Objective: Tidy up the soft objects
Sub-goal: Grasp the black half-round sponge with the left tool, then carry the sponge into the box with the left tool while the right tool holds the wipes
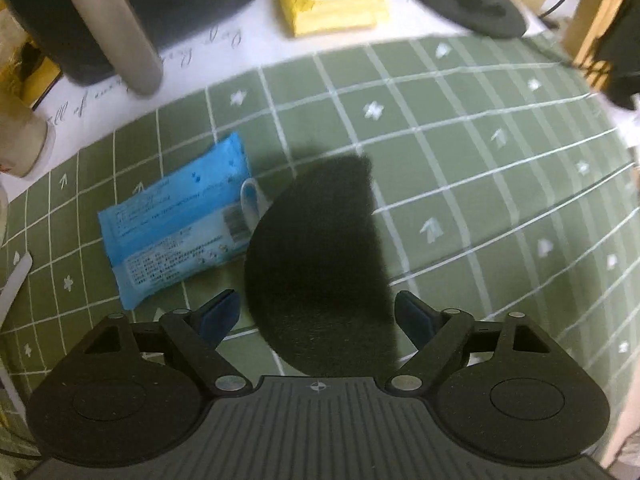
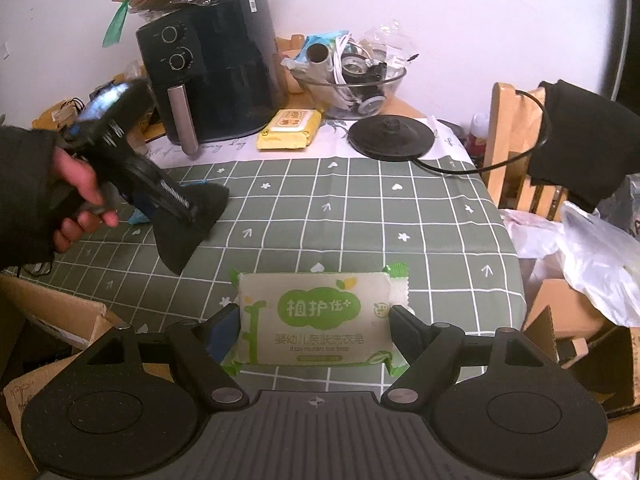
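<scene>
A black felt pad [image 1: 320, 264], half-round, lies on the green checked cloth [image 1: 480, 184] between the fingers of my left gripper [image 1: 318, 316], whose jaws stand wide apart around it. A blue wipes pack [image 1: 176, 224] lies just left of the pad. In the right wrist view the left gripper [image 2: 188, 216] sits low over the same black pad [image 2: 188, 236]. My right gripper [image 2: 314, 324] has its fingers on both ends of a green-and-white laundry soap pack [image 2: 316, 316] near the table's front edge. A yellow wipes pack [image 2: 290, 128] lies at the back.
A black air fryer [image 2: 216, 68] stands at the back left. A black kettle base [image 2: 390, 136] with its cord and a glass bowl [image 2: 352, 80] of odds and ends sit at the back. A wooden chair [image 2: 516, 144] and white plastic bags [image 2: 580, 256] are right; cardboard boxes [image 2: 52, 312] flank the table.
</scene>
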Action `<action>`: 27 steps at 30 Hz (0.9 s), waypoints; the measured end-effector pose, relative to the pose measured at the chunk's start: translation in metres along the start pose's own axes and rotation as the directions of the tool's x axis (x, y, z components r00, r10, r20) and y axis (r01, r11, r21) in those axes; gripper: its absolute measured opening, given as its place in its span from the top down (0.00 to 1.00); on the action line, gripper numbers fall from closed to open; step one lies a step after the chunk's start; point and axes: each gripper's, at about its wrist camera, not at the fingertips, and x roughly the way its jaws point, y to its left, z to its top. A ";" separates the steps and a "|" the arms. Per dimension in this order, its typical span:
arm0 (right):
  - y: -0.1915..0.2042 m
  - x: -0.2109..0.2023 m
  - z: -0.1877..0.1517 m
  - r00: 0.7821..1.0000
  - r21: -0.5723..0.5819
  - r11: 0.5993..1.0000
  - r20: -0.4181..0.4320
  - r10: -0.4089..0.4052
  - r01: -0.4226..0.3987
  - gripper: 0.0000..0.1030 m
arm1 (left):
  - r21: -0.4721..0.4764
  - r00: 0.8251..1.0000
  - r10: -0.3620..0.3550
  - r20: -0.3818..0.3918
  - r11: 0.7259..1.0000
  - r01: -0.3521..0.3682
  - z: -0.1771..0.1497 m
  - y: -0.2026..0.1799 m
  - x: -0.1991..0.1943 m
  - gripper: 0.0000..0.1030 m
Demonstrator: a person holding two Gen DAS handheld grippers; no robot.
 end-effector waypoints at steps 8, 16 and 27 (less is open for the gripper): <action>-0.004 -0.011 -0.001 1.000 0.019 1.000 0.013 -0.010 0.009 0.21 | -0.042 0.994 -0.065 0.085 0.997 0.069 -0.006 0.015 -0.033 0.38; -0.001 -0.023 0.005 0.999 0.009 1.000 0.040 0.002 -0.002 0.21 | -0.052 0.971 -0.125 0.206 0.989 0.139 -0.015 0.044 -0.085 0.38; 0.017 -0.042 0.021 0.996 -0.037 0.998 0.077 0.046 -0.043 0.21 | -0.077 0.934 -0.174 0.311 0.975 0.207 -0.056 0.083 -0.147 0.38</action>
